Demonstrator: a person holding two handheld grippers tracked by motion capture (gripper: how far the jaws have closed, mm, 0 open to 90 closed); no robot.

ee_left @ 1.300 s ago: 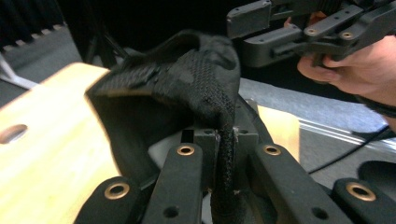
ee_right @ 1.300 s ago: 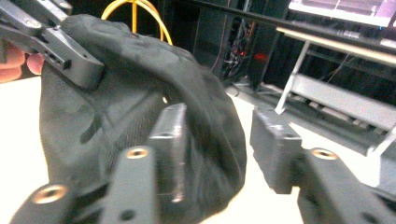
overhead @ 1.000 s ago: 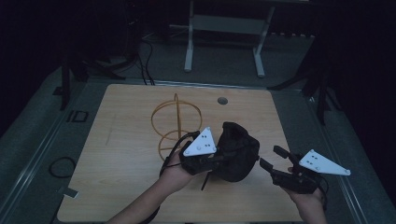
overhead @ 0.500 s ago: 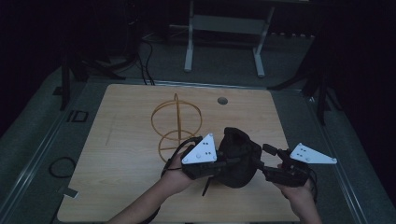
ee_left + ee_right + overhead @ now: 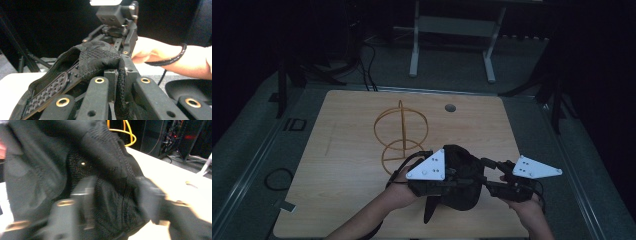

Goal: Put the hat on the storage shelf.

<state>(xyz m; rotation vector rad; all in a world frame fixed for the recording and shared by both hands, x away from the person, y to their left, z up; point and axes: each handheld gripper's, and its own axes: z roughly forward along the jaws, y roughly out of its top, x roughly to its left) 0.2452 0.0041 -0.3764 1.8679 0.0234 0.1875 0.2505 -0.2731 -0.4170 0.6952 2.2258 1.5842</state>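
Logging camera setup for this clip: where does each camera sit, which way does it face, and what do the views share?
High view: above the person's side, looking forward and down on the table; both forearms, left gripper and right gripper show.
Left gripper view: rides the left gripper, looking along its jaws at the black cap; right hand beyond.
Right gripper view: faces the cap, blurred.
All three share the cap.

We see a black cap (image 5: 95,56) of matt woven cloth with a coarse knit texture and a studded rubbery strap (image 5: 46,93). The table (image 5: 347,150) is pale, smooth wood. The wire stand (image 5: 401,132) looks like glossy yellow metal. The jaws are matt black plastic with brass-coloured rivets.
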